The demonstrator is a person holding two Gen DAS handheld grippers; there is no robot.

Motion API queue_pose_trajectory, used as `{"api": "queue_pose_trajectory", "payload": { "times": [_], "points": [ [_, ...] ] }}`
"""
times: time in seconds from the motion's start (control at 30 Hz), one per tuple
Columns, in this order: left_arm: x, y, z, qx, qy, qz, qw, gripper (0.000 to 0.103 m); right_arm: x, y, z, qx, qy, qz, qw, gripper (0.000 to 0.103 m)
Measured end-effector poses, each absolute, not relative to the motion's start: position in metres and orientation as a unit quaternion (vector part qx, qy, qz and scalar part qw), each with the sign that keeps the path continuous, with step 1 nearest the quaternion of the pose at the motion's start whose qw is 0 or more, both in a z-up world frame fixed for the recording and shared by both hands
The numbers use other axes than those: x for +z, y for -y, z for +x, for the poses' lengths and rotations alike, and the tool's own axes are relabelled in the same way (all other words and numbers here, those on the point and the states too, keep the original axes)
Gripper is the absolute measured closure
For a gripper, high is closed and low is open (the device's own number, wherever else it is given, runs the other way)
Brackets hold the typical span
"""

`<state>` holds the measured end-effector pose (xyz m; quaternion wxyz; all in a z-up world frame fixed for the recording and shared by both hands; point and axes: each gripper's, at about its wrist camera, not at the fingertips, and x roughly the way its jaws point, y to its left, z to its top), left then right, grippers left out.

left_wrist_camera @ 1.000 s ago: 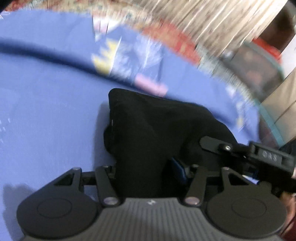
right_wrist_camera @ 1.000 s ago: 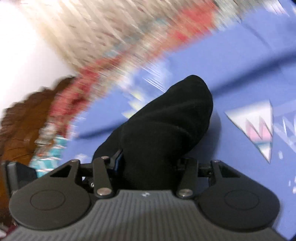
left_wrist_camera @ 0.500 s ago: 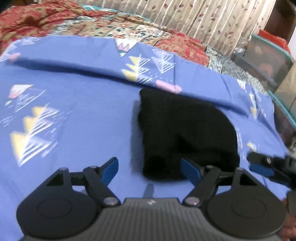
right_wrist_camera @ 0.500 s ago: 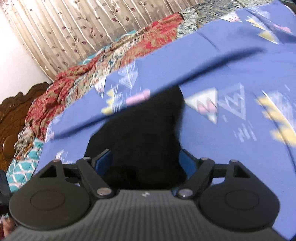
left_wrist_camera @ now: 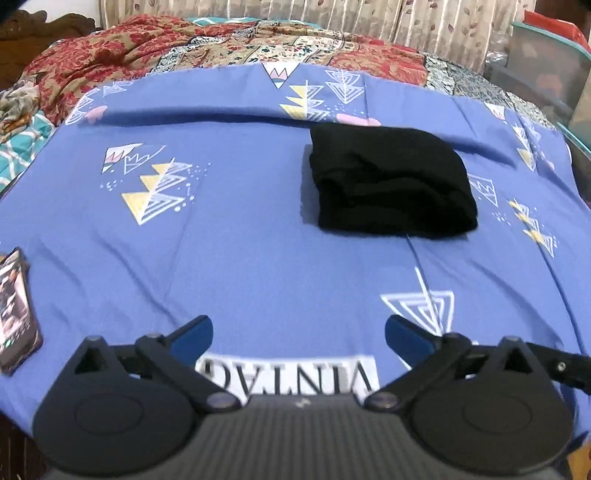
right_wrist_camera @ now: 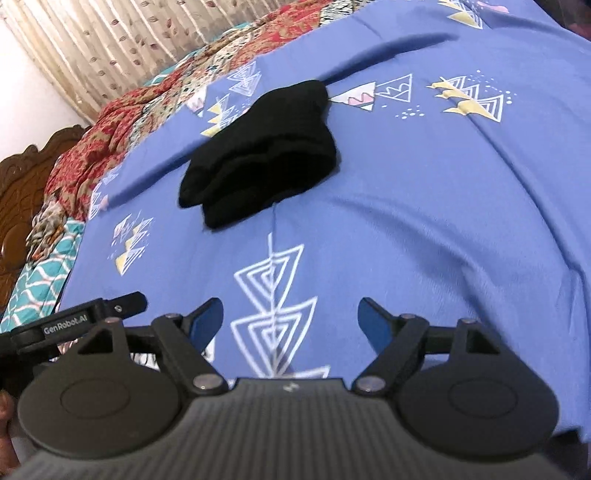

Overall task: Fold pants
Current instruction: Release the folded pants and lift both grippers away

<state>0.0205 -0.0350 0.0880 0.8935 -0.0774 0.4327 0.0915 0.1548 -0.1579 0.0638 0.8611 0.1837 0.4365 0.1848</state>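
Observation:
The black pants [left_wrist_camera: 391, 181] lie folded into a compact stack on the blue patterned bedsheet [left_wrist_camera: 258, 258], right of centre in the left wrist view. They also show in the right wrist view [right_wrist_camera: 262, 155], left of centre and further up the bed. My left gripper [left_wrist_camera: 298, 334] is open and empty, well short of the pants near the sheet's front edge. My right gripper [right_wrist_camera: 291, 320] is open and empty, also well back from the pants. The left gripper's body [right_wrist_camera: 77, 317] shows at the left of the right wrist view.
A red floral quilt [left_wrist_camera: 110, 55] and beige curtains [left_wrist_camera: 332, 14] lie beyond the sheet. A dark flat packet [left_wrist_camera: 14, 314] lies at the sheet's left edge. A teal-rimmed bin [left_wrist_camera: 546, 62] stands at far right. A carved wooden headboard [right_wrist_camera: 22, 199] is at left.
Both grippers let go of the black pants, opened, and pulled back toward the front edge of the bed. The folded pants stay lying on the sheet.

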Motion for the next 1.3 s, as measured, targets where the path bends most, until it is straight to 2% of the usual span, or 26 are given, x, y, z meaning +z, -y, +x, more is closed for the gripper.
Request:
{"api": "queue_pose_trajectory", "payload": {
  "times": [0.33,1.3],
  "points": [
    [0.090,0.055,-0.004,0.119,-0.437,-0.038,0.891,0.000,0.067,0.131,0.132,0.227,-0.439,0.152,0.856,0.012],
    [0.092,0.065,-0.005,0.144,-0.421,0.003,0.896,0.000,0.055,0.138,0.134,0.209,-0.449,0.169,0.852,0.012]
  ]
}}
